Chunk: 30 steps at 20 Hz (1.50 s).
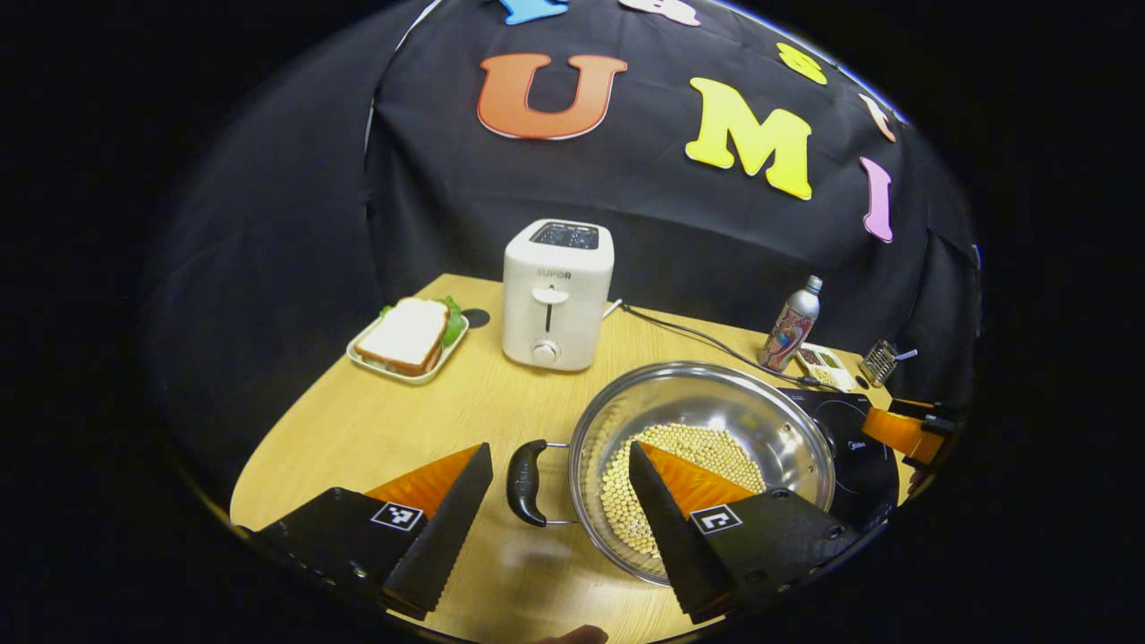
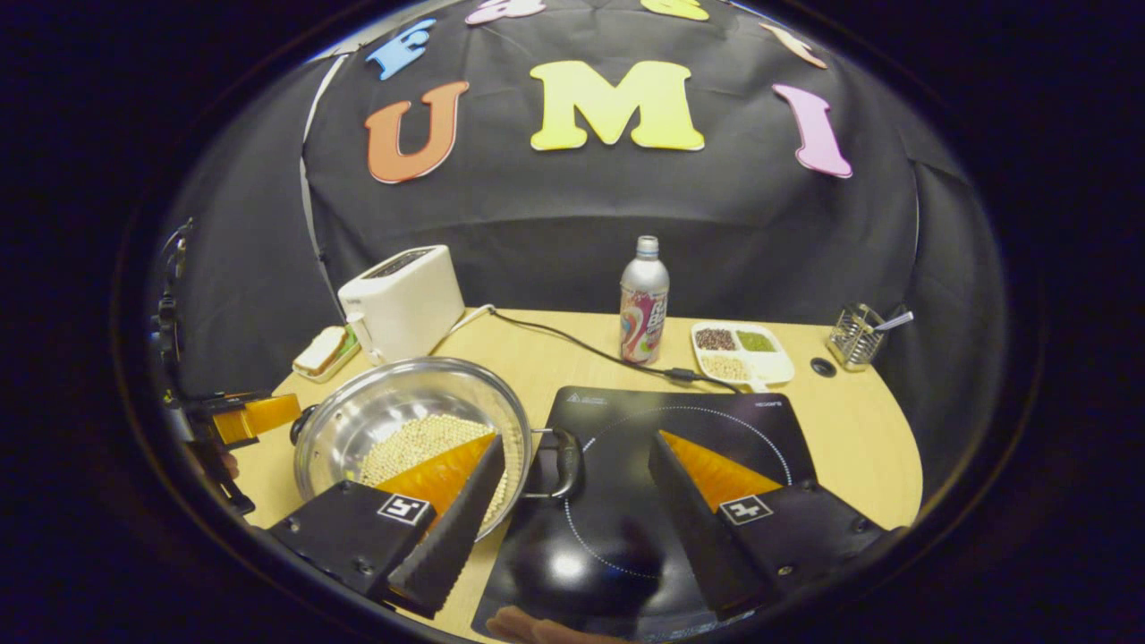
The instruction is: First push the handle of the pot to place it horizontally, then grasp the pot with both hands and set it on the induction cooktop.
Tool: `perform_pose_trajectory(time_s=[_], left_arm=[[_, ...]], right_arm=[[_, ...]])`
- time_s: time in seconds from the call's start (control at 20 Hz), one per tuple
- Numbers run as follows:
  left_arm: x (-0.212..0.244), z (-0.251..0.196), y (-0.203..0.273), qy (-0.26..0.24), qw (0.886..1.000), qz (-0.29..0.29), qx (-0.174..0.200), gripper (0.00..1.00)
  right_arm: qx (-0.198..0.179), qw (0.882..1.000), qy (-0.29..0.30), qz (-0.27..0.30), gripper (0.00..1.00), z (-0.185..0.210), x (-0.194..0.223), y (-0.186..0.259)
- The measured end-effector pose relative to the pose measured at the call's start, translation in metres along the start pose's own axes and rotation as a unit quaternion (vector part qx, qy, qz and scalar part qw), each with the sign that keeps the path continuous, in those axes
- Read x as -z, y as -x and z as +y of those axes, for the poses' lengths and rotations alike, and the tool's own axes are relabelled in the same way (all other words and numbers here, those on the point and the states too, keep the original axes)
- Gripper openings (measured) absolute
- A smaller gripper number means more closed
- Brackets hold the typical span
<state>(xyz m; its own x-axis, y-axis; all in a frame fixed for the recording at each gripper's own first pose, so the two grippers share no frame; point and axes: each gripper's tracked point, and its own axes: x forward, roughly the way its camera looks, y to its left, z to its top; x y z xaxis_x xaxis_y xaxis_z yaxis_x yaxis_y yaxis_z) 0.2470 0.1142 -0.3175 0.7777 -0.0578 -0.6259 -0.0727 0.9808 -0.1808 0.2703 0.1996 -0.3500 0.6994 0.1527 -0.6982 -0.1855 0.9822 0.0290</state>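
Both grippers' jaws spread, each straddling a black handle [image 1: 526, 482] of the bean-filled steel pot [image 1: 707, 420]; uneven lift risks spilling beans.

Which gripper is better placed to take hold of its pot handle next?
Roughly even. The left gripper is open with the pot's left handle between its fingers; the right gripper is open around the right handle. Neither is touching yet.
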Motion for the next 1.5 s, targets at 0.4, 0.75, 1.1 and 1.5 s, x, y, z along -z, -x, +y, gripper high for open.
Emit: perform_pose_trajectory(time_s=[0.4, 0.75, 1.1, 1.5], left_arm=[[0.018, 0.004, -0.032, -0.041, 0.996, 0.075, -0.009, 0.83], [0.04, 0.013, -0.054, -0.028, 0.992, 0.124, -0.025, 0.73], [0.037, 0.011, -0.062, -0.047, 0.99, 0.133, -0.012, 0.64], [0.028, 0.008, -0.056, -0.071, 0.989, 0.129, -0.006, 0.6]], right_arm=[[0.006, 0.998, -0.012, 0.069, 1.0, 0.003, 0.032, -0.05], [-0.005, 0.996, 0.003, 0.086, 0.92, 0.011, 0.039, -0.068], [-0.018, 0.996, -0.011, 0.085, 0.61, 0.018, 0.041, -0.066], [-0.016, 0.995, -0.038, 0.087, 0.56, 0.019, 0.046, -0.054]])
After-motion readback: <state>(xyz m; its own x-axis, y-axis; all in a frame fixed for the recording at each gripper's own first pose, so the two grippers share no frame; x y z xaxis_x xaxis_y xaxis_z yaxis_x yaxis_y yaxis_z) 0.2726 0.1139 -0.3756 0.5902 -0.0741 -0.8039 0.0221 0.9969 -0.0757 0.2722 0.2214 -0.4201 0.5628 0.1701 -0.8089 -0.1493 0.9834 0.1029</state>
